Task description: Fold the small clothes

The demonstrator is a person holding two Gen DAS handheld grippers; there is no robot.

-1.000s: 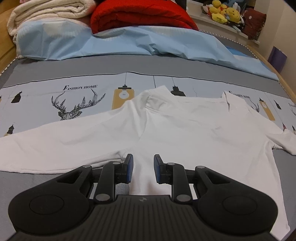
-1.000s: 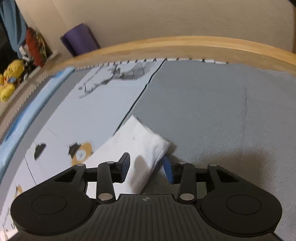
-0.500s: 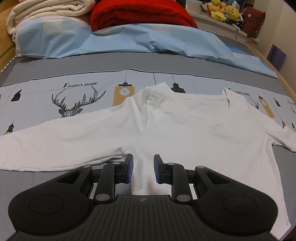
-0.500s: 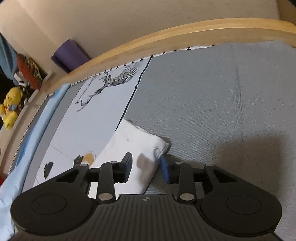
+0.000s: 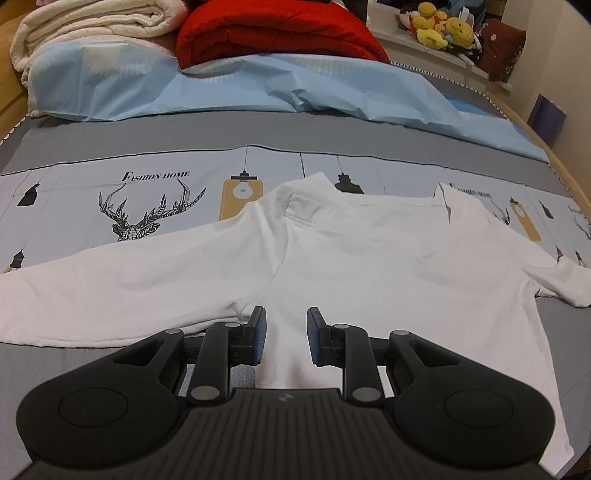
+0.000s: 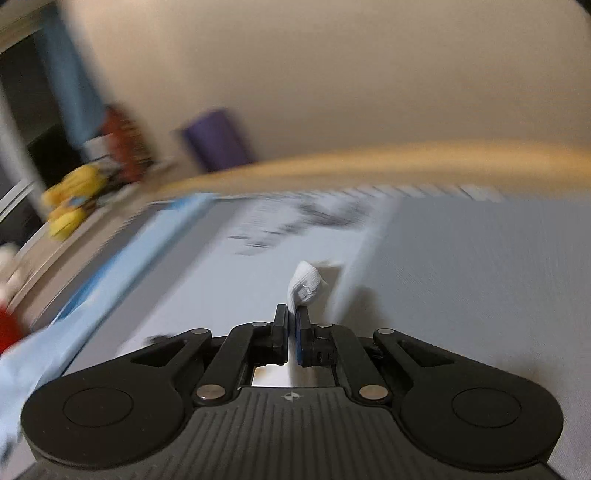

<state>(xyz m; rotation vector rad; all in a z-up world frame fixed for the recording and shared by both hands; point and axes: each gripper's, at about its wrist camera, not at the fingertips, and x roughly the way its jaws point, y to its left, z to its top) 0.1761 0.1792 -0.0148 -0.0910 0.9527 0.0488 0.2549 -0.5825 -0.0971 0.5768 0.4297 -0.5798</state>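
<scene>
A white long-sleeved shirt [image 5: 369,266] lies spread flat on the bed, collar far, sleeves out to both sides. My left gripper [image 5: 284,326] is open and empty, low over the shirt's near body by the left armpit. In the right wrist view my right gripper [image 6: 291,321] is shut on the bunched end of the shirt's right sleeve [image 6: 304,286] and holds it lifted above the bed. This view is blurred by motion.
The patterned grey and blue bedspread [image 5: 147,155] lies under the shirt. A light blue sheet [image 5: 258,88], a red blanket [image 5: 273,33] and a cream blanket [image 5: 96,26] lie at the head. Stuffed toys [image 5: 443,26] sit on a shelf. The wooden bed rail [image 6: 369,162] runs behind.
My right gripper has closed on the sleeve end and lifted it off the bed, moving fast. My left gripper has drawn back slightly and stays open.
</scene>
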